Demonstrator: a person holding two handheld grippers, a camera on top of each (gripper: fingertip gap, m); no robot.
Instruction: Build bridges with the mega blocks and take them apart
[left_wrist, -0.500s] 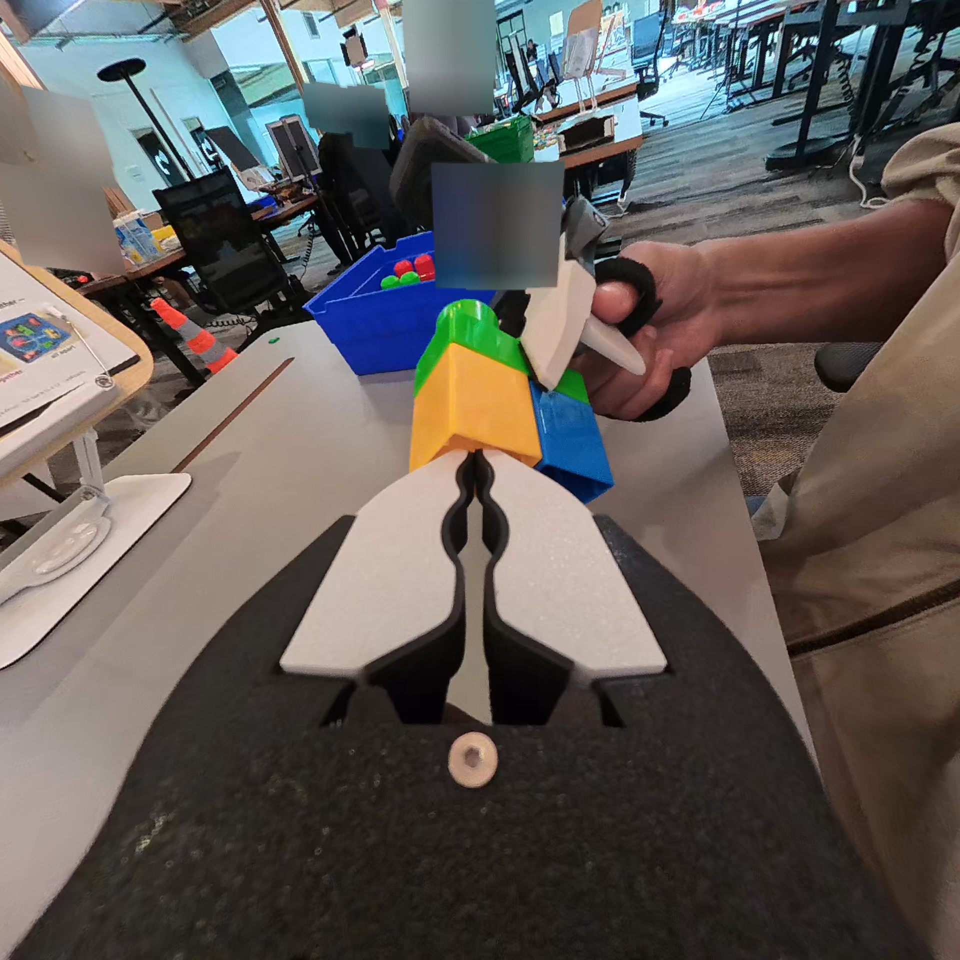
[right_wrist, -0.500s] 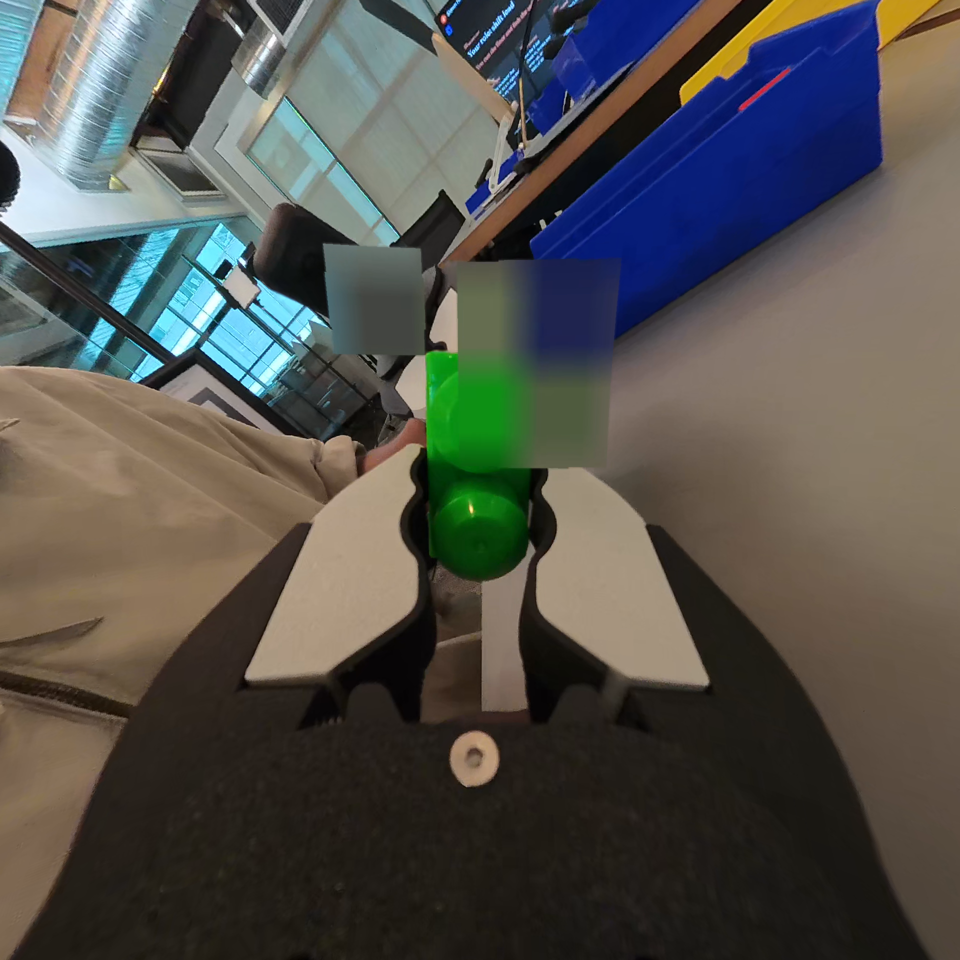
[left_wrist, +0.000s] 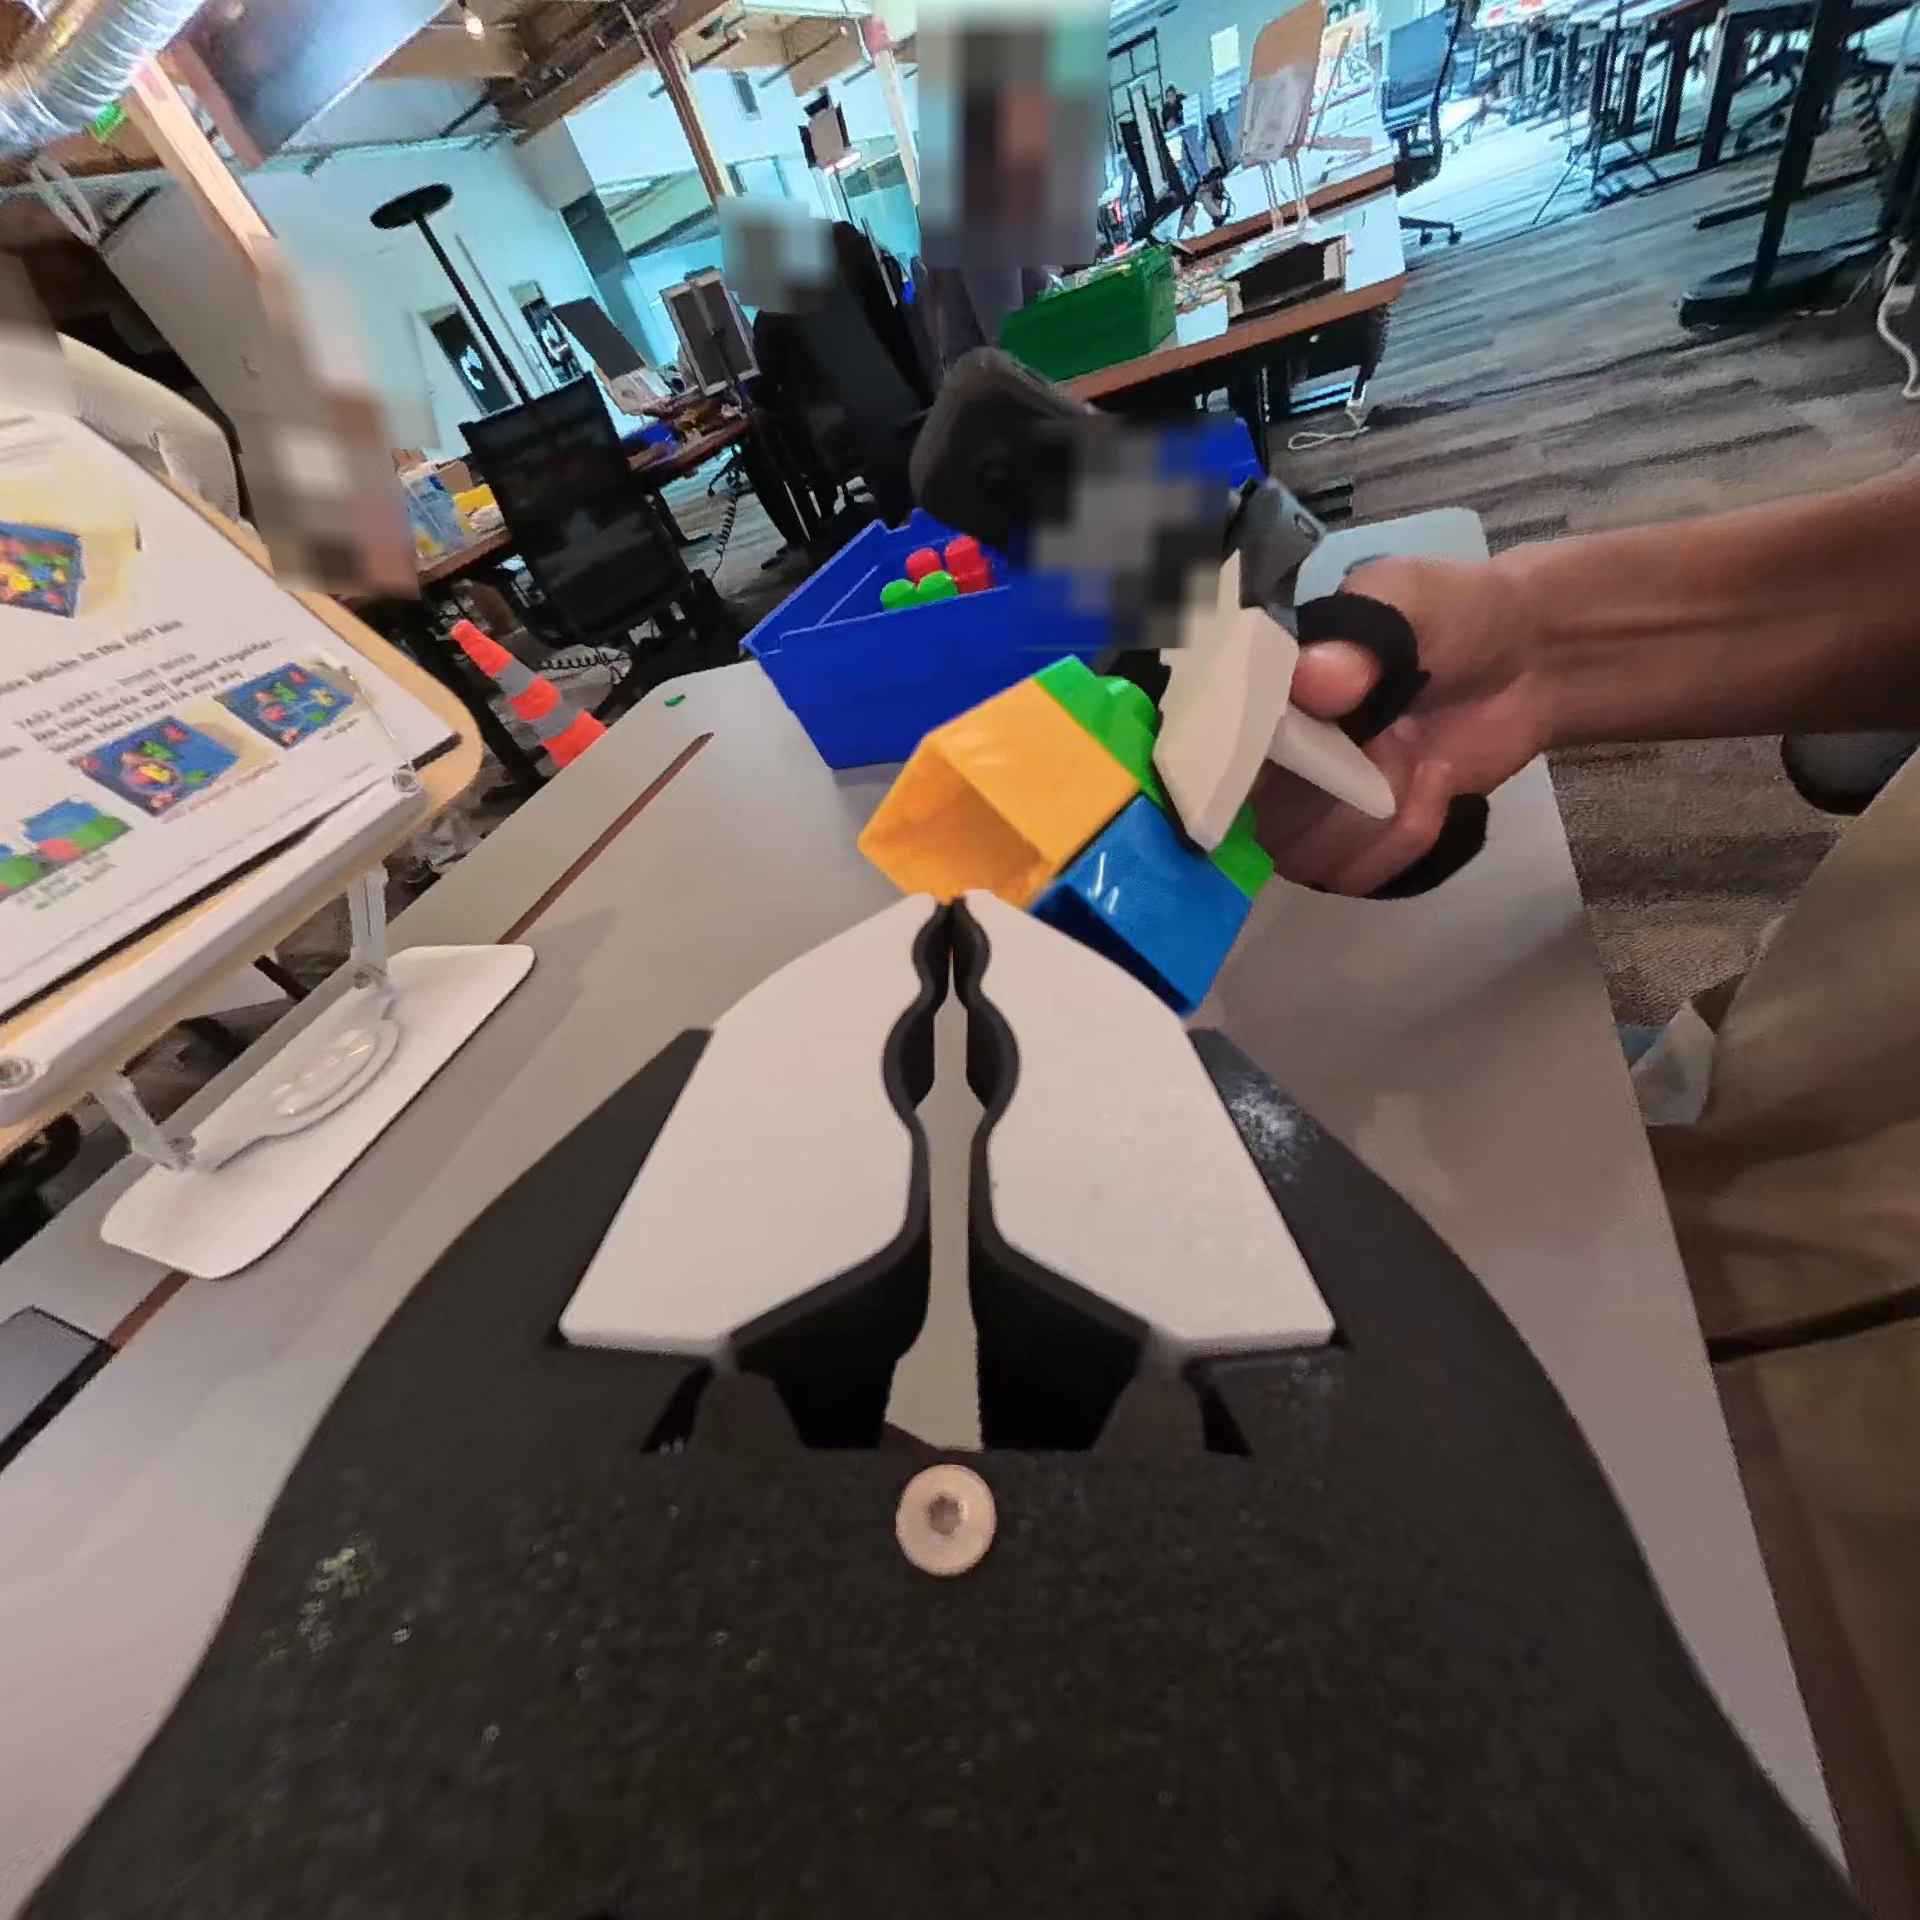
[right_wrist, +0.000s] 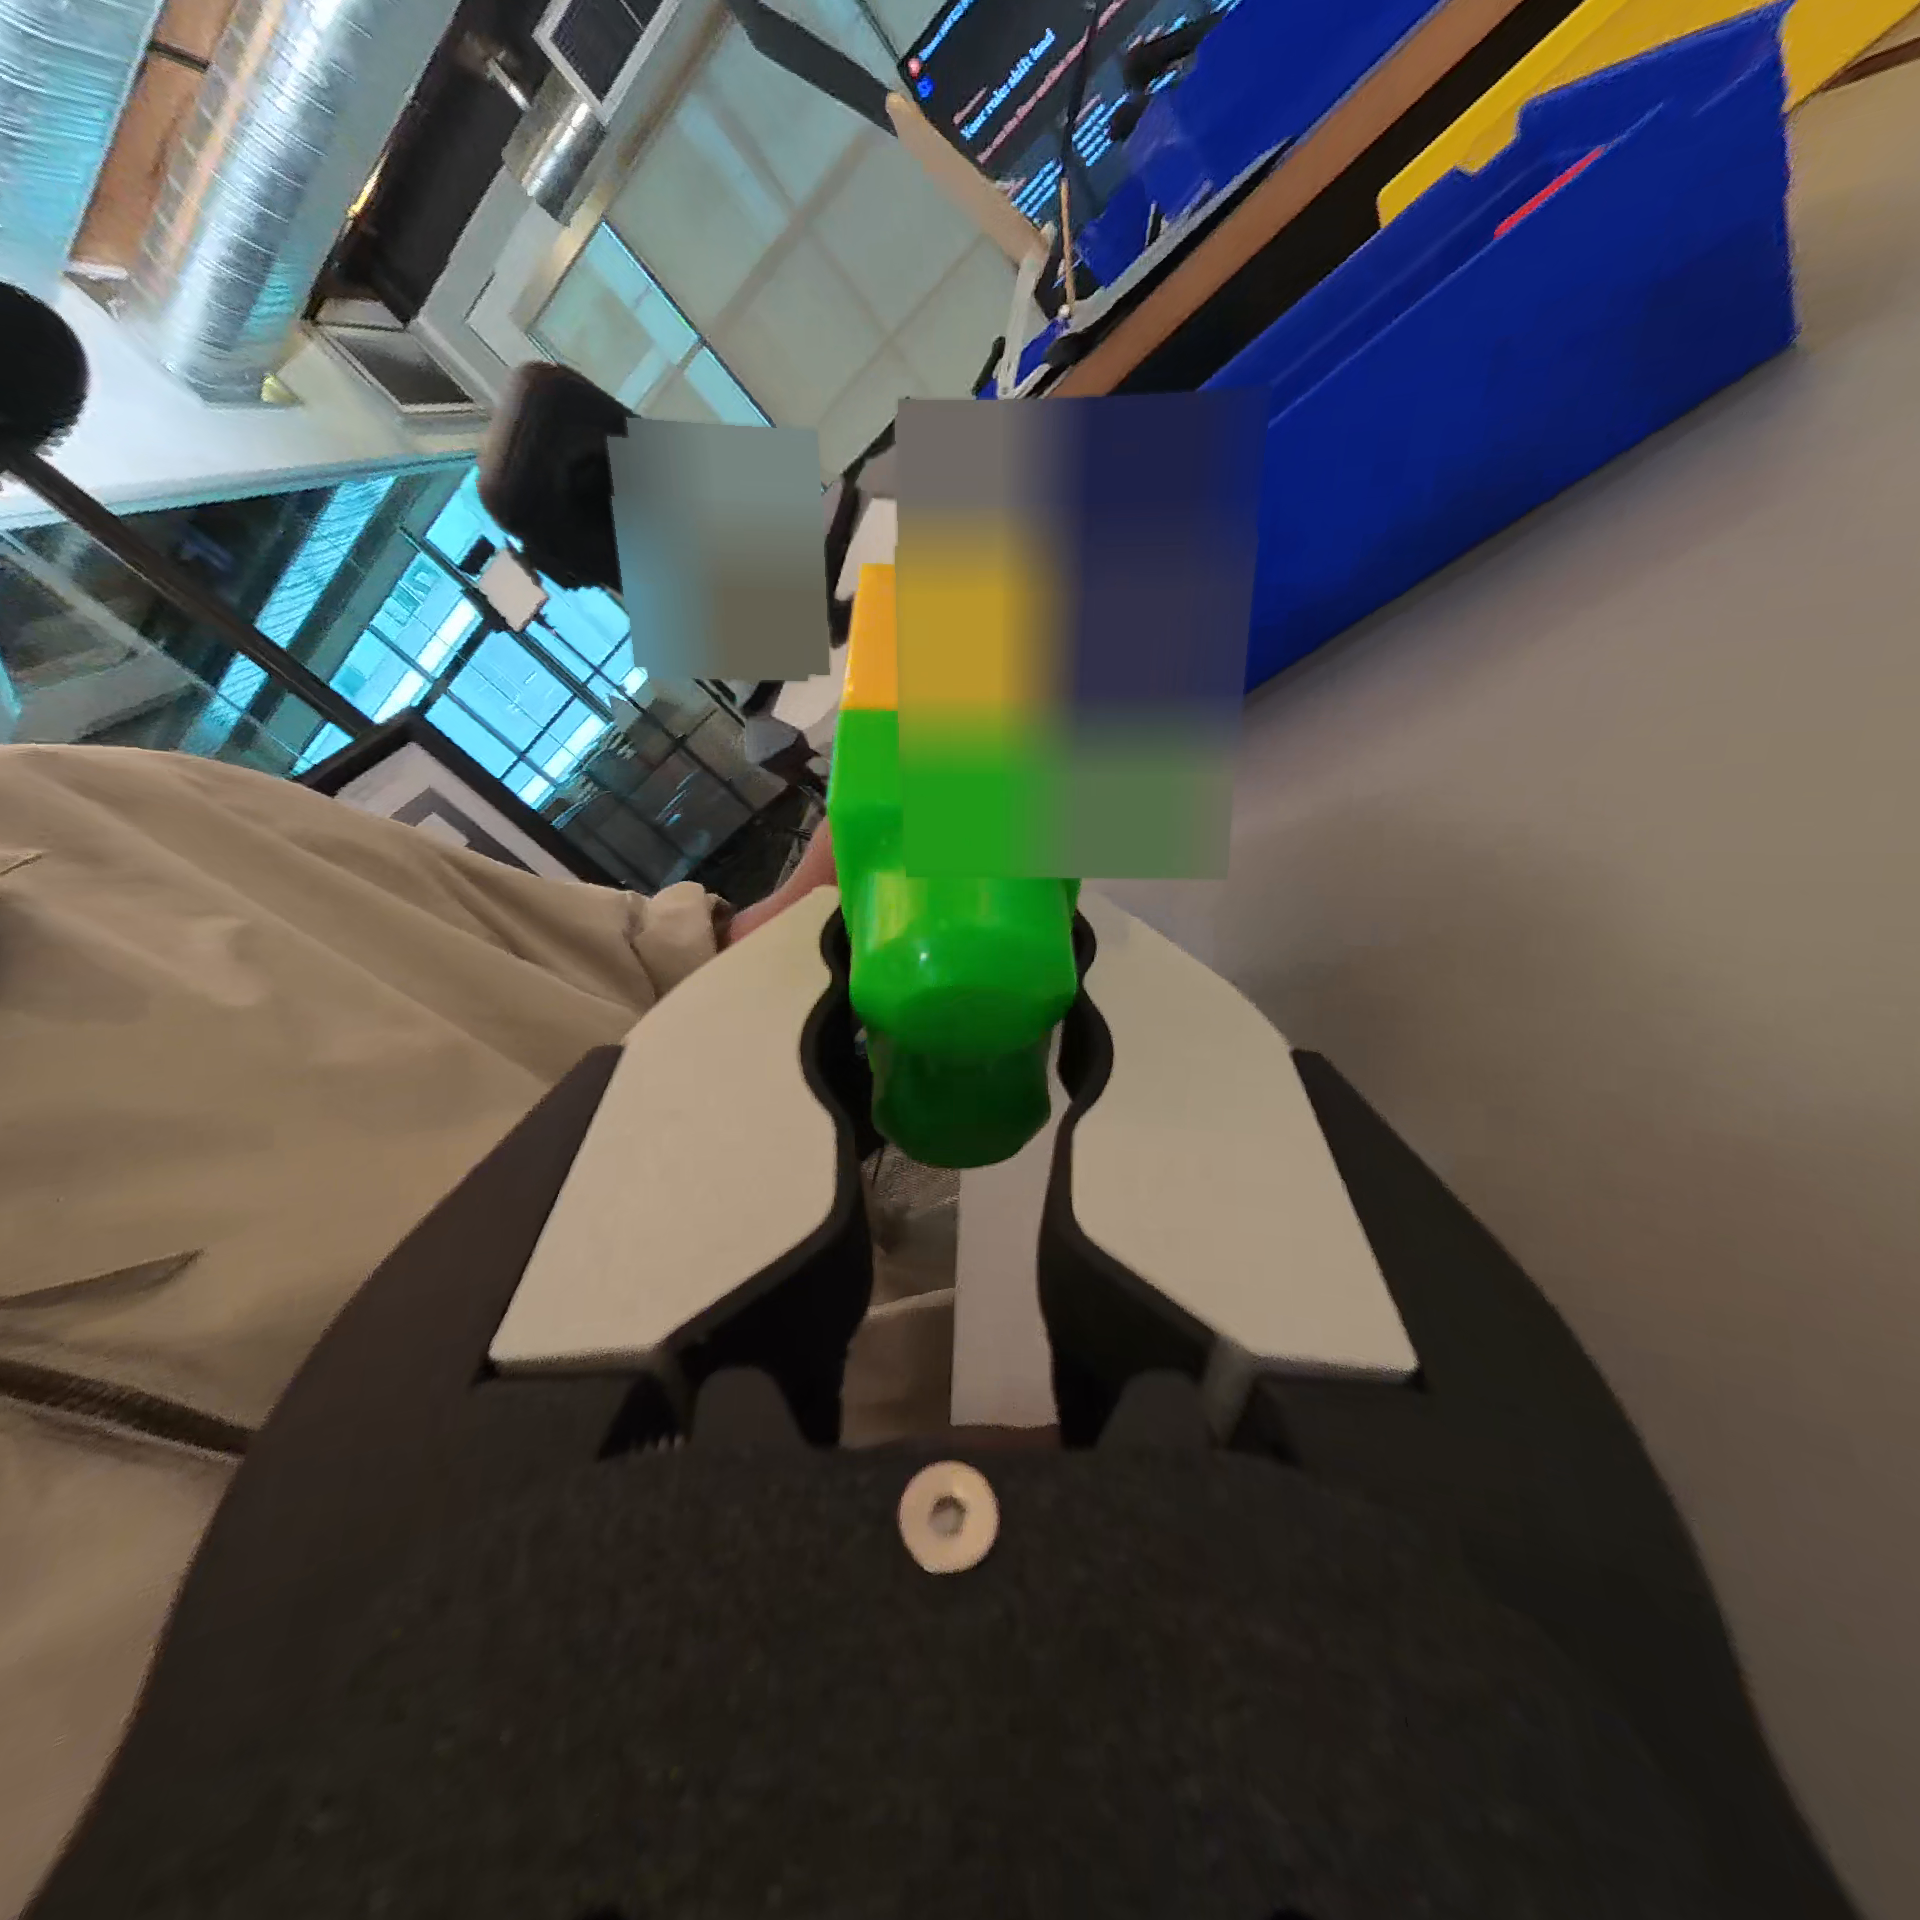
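Note:
A small bridge is held in the air above the grey table (left_wrist: 1403, 1091): a green block (left_wrist: 1107, 707) joined to a yellow block (left_wrist: 1018, 790) and a blue block (left_wrist: 1143, 914). It is tilted, so the yellow block's hollow underside faces me. My left gripper (left_wrist: 951, 912) is shut, its tips pinching the yellow block's lower rim. My right gripper (right_wrist: 956, 935) is shut on the green block (right_wrist: 956, 1029), with yellow (right_wrist: 871, 634) beyond it. In the left wrist view its white finger (left_wrist: 1231, 727) lies across the green block. A mosaic patch hides the far part.
A blue bin (left_wrist: 883, 686) with red and green blocks stands at the table's far edge; it also shows in the right wrist view (right_wrist: 1507, 343). An instruction sheet on a stand (left_wrist: 208, 727) is at the left. The person's beige sleeve (right_wrist: 260, 987) is close. The left gripper's tips are roughly 4 cm from the right gripper's.
The bridge has tipped over to the right, so the yellow block's open underside now shows. Both grippers keep their hold.

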